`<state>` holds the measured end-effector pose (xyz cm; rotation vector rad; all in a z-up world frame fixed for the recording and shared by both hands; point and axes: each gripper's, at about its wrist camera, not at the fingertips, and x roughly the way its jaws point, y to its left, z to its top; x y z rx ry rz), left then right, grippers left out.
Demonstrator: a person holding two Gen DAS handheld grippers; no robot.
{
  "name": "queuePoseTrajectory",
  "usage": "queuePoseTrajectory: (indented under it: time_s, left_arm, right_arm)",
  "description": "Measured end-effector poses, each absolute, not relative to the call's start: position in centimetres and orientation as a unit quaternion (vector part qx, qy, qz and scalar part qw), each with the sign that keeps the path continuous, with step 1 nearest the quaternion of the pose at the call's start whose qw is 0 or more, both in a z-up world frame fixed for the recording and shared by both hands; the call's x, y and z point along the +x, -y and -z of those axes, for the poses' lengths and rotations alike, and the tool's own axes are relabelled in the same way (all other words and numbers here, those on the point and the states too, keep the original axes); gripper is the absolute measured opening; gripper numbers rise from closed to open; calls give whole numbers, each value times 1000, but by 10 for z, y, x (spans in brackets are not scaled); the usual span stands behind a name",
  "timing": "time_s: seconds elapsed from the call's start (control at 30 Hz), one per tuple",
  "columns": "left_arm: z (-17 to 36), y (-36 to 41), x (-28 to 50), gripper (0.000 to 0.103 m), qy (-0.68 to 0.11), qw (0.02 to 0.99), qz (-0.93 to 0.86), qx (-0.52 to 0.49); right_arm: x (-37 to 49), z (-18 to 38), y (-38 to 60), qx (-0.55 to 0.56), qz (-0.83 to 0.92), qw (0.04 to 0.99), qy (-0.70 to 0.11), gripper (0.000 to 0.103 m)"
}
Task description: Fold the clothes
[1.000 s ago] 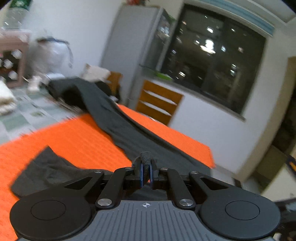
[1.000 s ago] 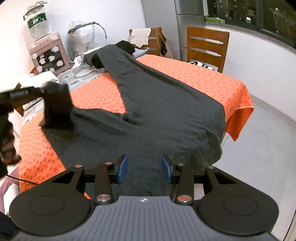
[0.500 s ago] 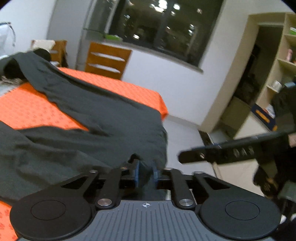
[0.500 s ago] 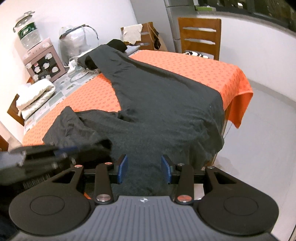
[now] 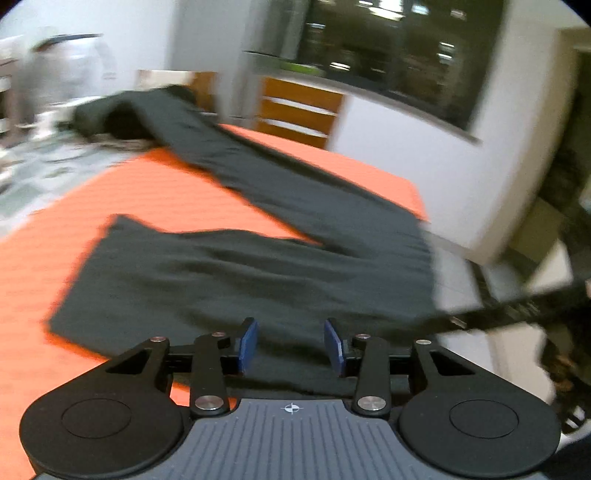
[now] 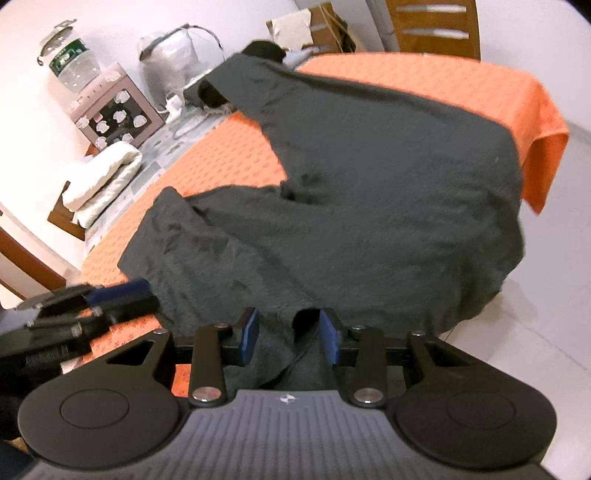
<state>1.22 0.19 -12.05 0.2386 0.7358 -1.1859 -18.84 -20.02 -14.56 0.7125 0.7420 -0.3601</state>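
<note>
Dark grey trousers lie spread on the orange tablecloth. One leg runs to the far end of the table, the other lies toward the left. The waist part hangs over the near edge. My left gripper is open just above the near fabric and holds nothing. My right gripper is open too, with a fold of the hanging waist edge between its blue pads. The left gripper also shows at the left of the right wrist view.
A wooden chair stands at the far side of the table. To the left are folded white bedding, a small cabinet with a water bottle on it, and a white bag. Bare floor lies to the right.
My left gripper was shut on the trouser leg a second ago and has since opened; that leg now lies flat on the cloth. My right gripper has moved closer to the waist edge.
</note>
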Motion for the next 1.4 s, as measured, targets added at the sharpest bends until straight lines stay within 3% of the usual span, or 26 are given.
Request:
queuePoseTrajectory:
  time_s: [0.1,0.13,0.37,0.97,1.07,1.17,1.3,1.4]
  left_arm:
    - [120,-8,41,43,-337,792,498,106]
    - [120,-10,50,43,-337,802,482,104]
    - [121,-17,100,47,-341,844,404,96]
    - [109,1,86,56,-341,827,433,112]
    - [116,-3,93,57,-357,833,411,101]
    - [123,-7,101,57,-373,838,389,91]
    - [134,-14,113,57,-403,838,362,65]
    - [140,-17,122,57,-421,834,354,38]
  right_arm:
    - [-184,153,205,354,181,847,-353,2]
    - [-184,152,206,357,184,847,-349,2]
    - [-215,127,210,370,207,848,-319,2]
    - [-304,144,232,405,301,807,-306,2]
    - [-301,157,235,386,313,801,-333,6]
    - [-297,161,237,366,319,803,-347,19]
    - [-292,156,232,343,300,817,-353,21]
    - [-282,153,216,312,241,847,-355,30]
